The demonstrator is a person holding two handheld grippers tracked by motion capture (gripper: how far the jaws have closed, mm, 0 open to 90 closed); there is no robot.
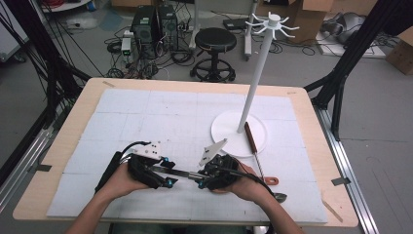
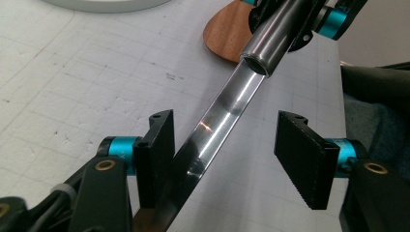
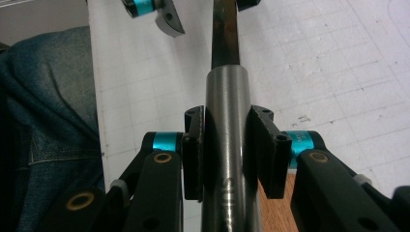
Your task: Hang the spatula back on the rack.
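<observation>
A steel utensil (image 1: pixel 181 171) is held level just above the white mat (image 1: pixel 146 122) near the table's front edge, spanning between the 2 grippers. Its round handle (image 3: pixel 226 145) is clamped between the pads of the right gripper (image 3: pixel 226 150). Its flat polished blade (image 2: pixel 212 125) is straddled by the left gripper (image 2: pixel 225 145), whose jaws stand apart: 1 pad lies against the blade, the other is clear of it.
</observation>
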